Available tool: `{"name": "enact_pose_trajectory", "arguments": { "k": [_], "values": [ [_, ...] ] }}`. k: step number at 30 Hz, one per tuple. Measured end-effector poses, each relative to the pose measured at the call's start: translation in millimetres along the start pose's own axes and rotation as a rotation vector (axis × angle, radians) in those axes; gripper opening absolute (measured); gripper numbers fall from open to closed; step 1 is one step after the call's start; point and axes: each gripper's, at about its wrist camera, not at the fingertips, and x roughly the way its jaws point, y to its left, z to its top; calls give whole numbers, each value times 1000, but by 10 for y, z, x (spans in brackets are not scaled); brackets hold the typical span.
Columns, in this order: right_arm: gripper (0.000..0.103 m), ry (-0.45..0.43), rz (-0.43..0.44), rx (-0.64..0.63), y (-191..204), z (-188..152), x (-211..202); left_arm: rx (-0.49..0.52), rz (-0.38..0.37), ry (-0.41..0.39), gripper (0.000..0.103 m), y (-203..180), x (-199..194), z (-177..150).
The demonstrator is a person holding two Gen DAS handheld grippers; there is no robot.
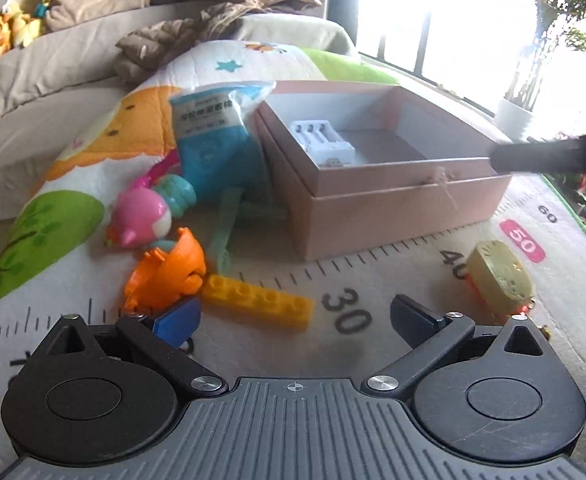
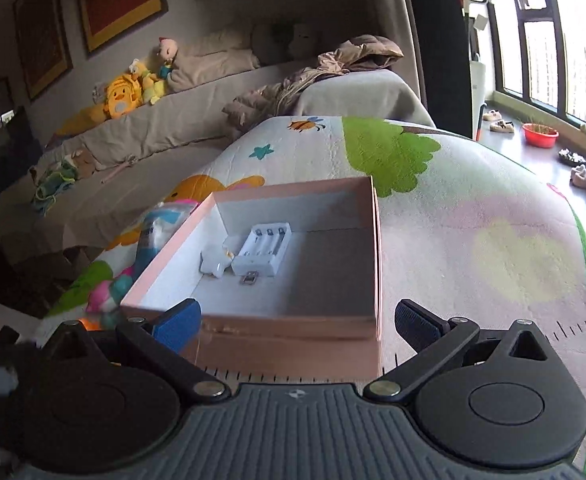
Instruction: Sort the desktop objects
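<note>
An open pink box [image 1: 393, 208] stands on a printed play mat [image 1: 353, 276]. Inside it lie a white battery charger [image 1: 321, 142] and a small white piece [image 2: 213, 264]. To its left lies a heap: a blue packet [image 1: 213, 140], a pink bird toy [image 1: 141, 216], an orange toy [image 1: 169, 272] and a yellow brick [image 1: 257, 306]. A gold round object [image 1: 499, 280] lies to the right of the box. My left gripper [image 1: 293, 320] is open just behind the yellow brick, touching nothing. My right gripper [image 2: 299, 320] is open in front of the box's [image 2: 253, 324] near wall, empty.
A dark blurred bar [image 1: 553, 156] reaches in over the box's right corner. A teal plastic tool [image 1: 225, 232] lies beside the heap. Behind the mat [image 2: 473, 240] is a sofa [image 2: 153, 128] with plush toys and a brown jacket. Windows and plant pots are at the right.
</note>
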Motion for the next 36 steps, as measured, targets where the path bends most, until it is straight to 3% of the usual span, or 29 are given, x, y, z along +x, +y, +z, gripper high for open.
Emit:
{"name": "enact_pose_trajectory", "arguments": {
  "k": [5,11,14,21,22,24,27,34,36],
  "values": [
    [103,77,-30,-66,94,-426,-183,8,1,12,103,74,143,73],
    [103,149,-32,33,-38,-657,-180,109,-170,9,103,-137,35,-47],
    [103,131,-17,100,-107,-692,-173,133,-103,6,103,-254,37,-113],
    [103,136,-10,64,-79,-713,-178,64,4,22,103,-258,157,-4],
    [103,143,-9,51,-71,-706,-176,64,9,19,102,-266,156,-2],
    [103,156,-14,33,-38,-693,-182,71,13,5,85,-281,118,-6],
    [103,149,11,-15,78,-679,-238,72,4,-2,68,-277,39,-34],
    [102,62,-95,-219,520,-603,-252,53,1,15,68,-209,-276,-280],
    [89,76,-104,-230,560,-574,-164,51,-15,24,68,-199,-384,-364]
  ]
}}
